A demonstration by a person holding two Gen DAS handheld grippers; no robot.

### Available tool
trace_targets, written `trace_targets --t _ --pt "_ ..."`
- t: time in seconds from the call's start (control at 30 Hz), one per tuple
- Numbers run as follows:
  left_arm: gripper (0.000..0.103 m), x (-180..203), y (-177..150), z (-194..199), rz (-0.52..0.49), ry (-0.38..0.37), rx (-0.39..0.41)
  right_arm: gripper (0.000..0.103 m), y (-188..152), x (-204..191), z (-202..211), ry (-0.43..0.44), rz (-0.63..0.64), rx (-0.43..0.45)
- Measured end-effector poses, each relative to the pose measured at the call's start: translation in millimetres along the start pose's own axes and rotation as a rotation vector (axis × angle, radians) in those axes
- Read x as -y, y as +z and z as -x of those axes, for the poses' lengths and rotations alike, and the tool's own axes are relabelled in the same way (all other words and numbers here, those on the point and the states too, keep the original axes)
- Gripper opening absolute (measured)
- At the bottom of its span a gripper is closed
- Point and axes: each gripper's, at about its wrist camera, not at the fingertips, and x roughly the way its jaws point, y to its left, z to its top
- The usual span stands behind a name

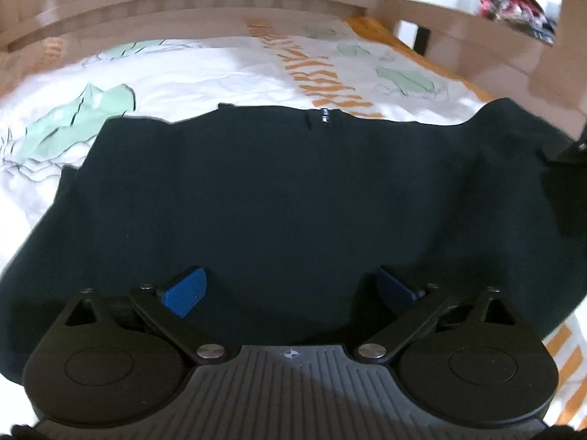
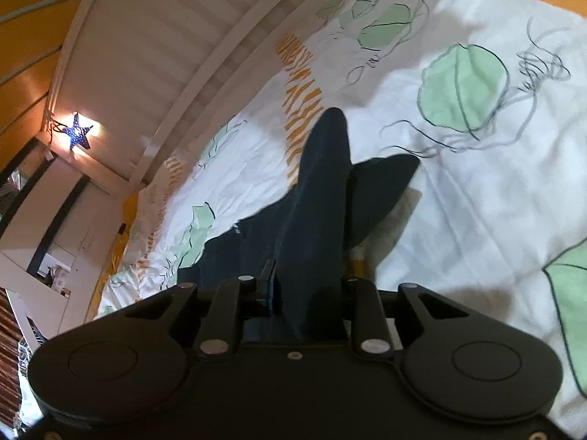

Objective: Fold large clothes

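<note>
Garment: a dark navy garment (image 1: 286,190) is spread on the bed (image 1: 205,73), over a white cover printed with green shapes and orange stripes; a small zip pull (image 1: 324,115) is seen at its far edge, so that edge is judged to be the neckline.

Lie of the cloth: the body is laid mostly flat in the left wrist view, with one side already turned in at the left; in the right wrist view a long narrow part, probably a sleeve (image 2: 319,198), is lifted clear of the bed, with a second flap hanging beside it.

Left tool: the left tool (image 1: 291,286) is held wide open over the near part of the garment; nothing is gripped between its blue pads (image 1: 185,289).

Right tool: the right tool (image 2: 308,293) is closed on the dark cloth, which passes between its fingers and runs forward from them.

Handling: the fabric is judged soft, limp and fairly thick, with some weight; it will drape and sag wherever it is unsupported, and is not thought fragile or slippery.

Where to take hold: a hem, cuff or seamed edge is to be preferred, since doubled cloth is pinched more securely; a single flat layer in the middle would likely bunch.

Risk: a sleeve carried by one point may twist or drag the body out of line.
</note>
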Motion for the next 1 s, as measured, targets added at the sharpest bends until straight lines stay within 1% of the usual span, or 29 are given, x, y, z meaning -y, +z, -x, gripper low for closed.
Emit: trace_targets --t 0.1,0.27,0.37,0.47,0.5,0.57,0.7,0.87,0.9,0.97,1.0 --pt "0.103 4 0 -1 -0.025 0.020 0.010 0.032 4 -26 0 -0.004 0.026 -0.003" --pt "0.103 -4 -3 4 0.008 -0.012 0.023 0.032 4 -83 -18 0.012 0.115 -0.021" --pt "0.103 -10 -6 10 0.036 -0.036 0.032 0.032 2 -119 -39 0.044 0.160 -0.049" --pt "0.103 -16 -12 18 0.062 -0.059 0.044 0.032 -6 -151 -65 0.059 0.214 -0.090" --pt "0.103 -18 -14 22 0.072 -0.073 0.045 0.031 -9 -162 -77 0.068 0.231 -0.109" --pt "0.103 -22 -20 33 0.096 -0.103 0.048 0.031 -17 -177 -97 0.069 0.252 -0.150" --pt "0.102 -34 -31 54 0.148 -0.160 0.029 0.031 -37 -194 -145 0.053 0.280 -0.239" --pt "0.102 -50 -47 80 0.211 -0.210 0.007 0.030 -63 -203 -186 0.037 0.296 -0.319" --pt "0.102 -54 -49 83 0.229 -0.214 -0.001 0.030 -67 -207 -192 0.035 0.308 -0.335" --pt "0.102 -61 -55 88 0.262 -0.198 -0.021 0.030 -78 -210 -204 0.027 0.343 -0.365" --pt "0.102 -66 -57 91 0.279 -0.198 -0.023 0.032 -83 -210 -211 0.024 0.361 -0.381"
